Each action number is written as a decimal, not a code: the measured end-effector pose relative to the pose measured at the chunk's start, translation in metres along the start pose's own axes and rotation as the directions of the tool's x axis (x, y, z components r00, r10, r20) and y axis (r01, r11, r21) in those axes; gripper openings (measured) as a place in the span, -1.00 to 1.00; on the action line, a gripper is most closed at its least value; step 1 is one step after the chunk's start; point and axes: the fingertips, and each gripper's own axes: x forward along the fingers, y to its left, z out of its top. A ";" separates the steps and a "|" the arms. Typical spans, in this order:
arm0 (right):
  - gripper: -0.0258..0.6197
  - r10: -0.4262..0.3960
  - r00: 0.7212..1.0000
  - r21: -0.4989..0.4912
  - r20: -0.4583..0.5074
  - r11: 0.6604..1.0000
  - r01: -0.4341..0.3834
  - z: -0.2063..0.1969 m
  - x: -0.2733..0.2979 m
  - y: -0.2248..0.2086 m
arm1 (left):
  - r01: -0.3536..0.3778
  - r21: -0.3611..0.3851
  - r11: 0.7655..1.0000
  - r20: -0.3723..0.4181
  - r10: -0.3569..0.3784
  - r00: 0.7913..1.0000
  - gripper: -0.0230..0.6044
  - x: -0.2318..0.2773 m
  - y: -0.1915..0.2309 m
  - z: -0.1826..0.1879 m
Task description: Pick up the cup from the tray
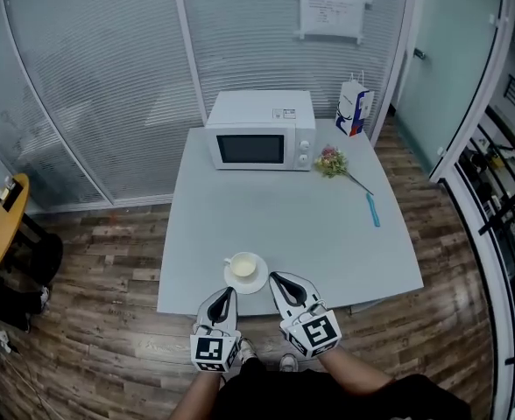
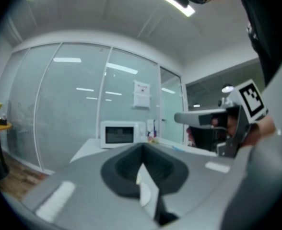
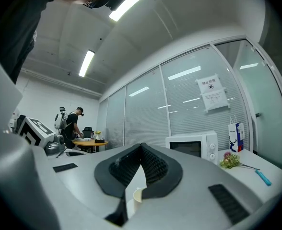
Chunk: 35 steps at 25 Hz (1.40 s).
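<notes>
A white cup (image 1: 242, 264) with pale liquid sits on a white saucer (image 1: 259, 282) near the front edge of the grey table (image 1: 284, 217). My left gripper (image 1: 230, 291) is shut and empty, its tips just short of the saucer's near left side. My right gripper (image 1: 274, 277) is also shut and empty, its tips beside the saucer's right rim. In the right gripper view the cup's rim (image 3: 136, 194) shows low down in the slit under the closed jaws of the right gripper (image 3: 142, 148). In the left gripper view the left gripper (image 2: 142, 150) is shut, with a white sliver below it.
A white microwave (image 1: 261, 131) stands at the table's back, a blue and white paper bag (image 1: 353, 104) to its right. A small flower sprig (image 1: 332, 161) and a blue pen (image 1: 373, 209) lie on the right side. A person (image 3: 75, 123) stands at a far yellow table (image 3: 88, 142).
</notes>
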 end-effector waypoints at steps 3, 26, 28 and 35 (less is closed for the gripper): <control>-0.91 -0.019 1.000 -0.012 -0.009 1.000 0.019 -0.002 0.020 -0.002 | 0.009 -0.009 1.000 0.002 -0.009 1.000 -0.91 0.011 0.022 0.001; -0.91 -0.148 0.978 -0.031 -0.149 0.989 0.145 -0.056 0.086 -0.021 | 0.150 0.016 0.989 -0.136 -0.146 0.980 -0.46 0.071 0.074 -0.067; -0.91 -0.148 0.975 -0.027 -0.168 0.989 0.145 -0.064 0.086 -0.022 | 0.154 0.005 0.988 -0.170 -0.151 0.974 -0.20 0.074 0.072 -0.084; -0.91 -0.144 0.962 0.007 -0.234 0.989 0.149 -0.098 0.082 -0.031 | 0.260 0.007 0.966 -0.319 -0.244 0.916 0.34 0.088 0.041 -0.144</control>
